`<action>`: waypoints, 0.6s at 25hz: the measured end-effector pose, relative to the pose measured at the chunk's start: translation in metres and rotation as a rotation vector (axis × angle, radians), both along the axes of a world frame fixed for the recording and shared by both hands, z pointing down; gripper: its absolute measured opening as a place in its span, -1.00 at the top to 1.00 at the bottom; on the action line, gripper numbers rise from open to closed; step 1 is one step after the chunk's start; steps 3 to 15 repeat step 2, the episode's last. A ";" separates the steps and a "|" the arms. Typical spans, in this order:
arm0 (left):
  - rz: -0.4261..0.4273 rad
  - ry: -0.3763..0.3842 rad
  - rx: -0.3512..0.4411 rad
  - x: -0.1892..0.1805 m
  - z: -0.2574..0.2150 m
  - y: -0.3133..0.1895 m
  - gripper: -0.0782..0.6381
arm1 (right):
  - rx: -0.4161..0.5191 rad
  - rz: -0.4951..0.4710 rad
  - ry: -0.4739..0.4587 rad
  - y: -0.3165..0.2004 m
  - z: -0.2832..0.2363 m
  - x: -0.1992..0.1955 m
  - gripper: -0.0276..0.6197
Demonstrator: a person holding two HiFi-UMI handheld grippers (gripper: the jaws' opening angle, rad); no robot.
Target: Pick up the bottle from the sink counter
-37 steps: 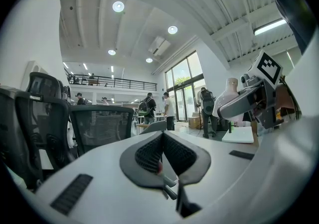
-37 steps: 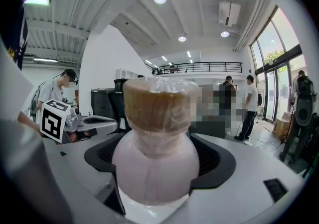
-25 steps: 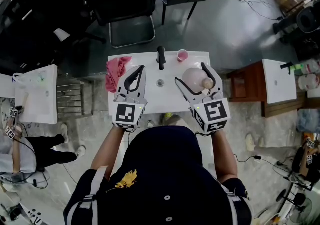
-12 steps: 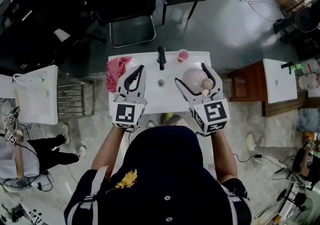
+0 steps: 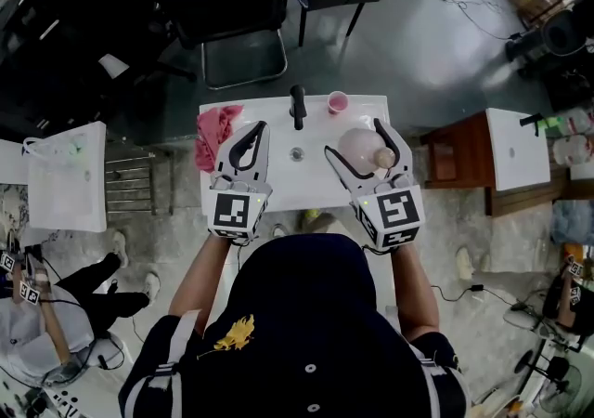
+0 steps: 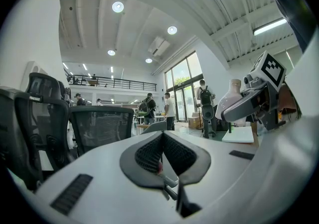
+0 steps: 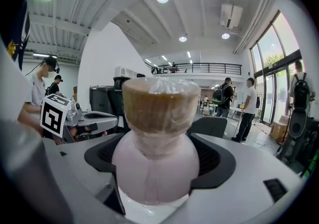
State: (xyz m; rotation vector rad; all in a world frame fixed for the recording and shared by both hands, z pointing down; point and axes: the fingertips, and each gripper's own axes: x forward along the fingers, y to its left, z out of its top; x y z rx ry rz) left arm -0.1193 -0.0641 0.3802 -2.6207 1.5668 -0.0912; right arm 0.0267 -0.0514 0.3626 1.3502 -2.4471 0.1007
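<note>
Eyes on the bottle (image 7: pixel 157 158): pale pink, round-bellied, brown stopper under clear wrap, standing upright. Caught round the belly by the right gripper (image 5: pixel 354 136), both dark pads pressed to its sides. Clamped low and wide, likely on account of the narrow neck and the slippery-looking wrapped top. Placed over the right end of the sink counter (image 5: pixel 306 189), with white surface showing just under the base. Hard to say whether touching it or a shade clear. Reads as grasp made, lift yet to come. Calls for a straight rise, kept vertical. Risk worth flagging: smooth rounded body, could slide in the pads if tipped.

Across to the left gripper (image 6: pixel 162 141): jaws pressed together on nothing, held over the left part of the counter, well apart from the bottle. Probably kept out of the way, not needed for a one-handed pick.

Further out, behind the basin: dark faucet (image 5: pixel 298 105) in the middle, small pink cup (image 5: pixel 338 102) just to its right. Then a pink cloth (image 5: pixel 216 133) bunched at the left edge, beside the left gripper.
</note>
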 end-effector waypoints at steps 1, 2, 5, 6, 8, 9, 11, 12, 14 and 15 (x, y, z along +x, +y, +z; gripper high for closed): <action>-0.004 0.002 -0.003 -0.001 0.001 0.000 0.73 | 0.000 0.000 0.001 0.001 0.000 0.000 -0.43; -0.008 0.004 -0.006 -0.001 0.003 0.001 0.73 | 0.000 0.000 0.001 0.002 0.000 0.001 -0.43; -0.008 0.004 -0.006 -0.001 0.003 0.001 0.73 | 0.000 0.000 0.001 0.002 0.000 0.001 -0.43; -0.008 0.004 -0.006 -0.001 0.003 0.001 0.73 | 0.000 0.000 0.001 0.002 0.000 0.001 -0.43; -0.008 0.004 -0.006 -0.001 0.003 0.001 0.73 | 0.000 0.000 0.001 0.002 0.000 0.001 -0.43; -0.008 0.004 -0.006 -0.001 0.003 0.001 0.73 | 0.000 0.000 0.001 0.002 0.000 0.001 -0.43; -0.008 0.004 -0.006 -0.001 0.003 0.001 0.73 | 0.000 0.000 0.001 0.002 0.000 0.001 -0.43; -0.008 0.004 -0.006 -0.001 0.003 0.001 0.73 | 0.000 0.000 0.001 0.002 0.000 0.001 -0.43; -0.008 0.004 -0.006 -0.001 0.003 0.001 0.73 | 0.000 0.000 0.001 0.002 0.000 0.001 -0.43; -0.008 0.004 -0.006 -0.001 0.003 0.001 0.73 | 0.000 0.000 0.001 0.002 0.000 0.001 -0.43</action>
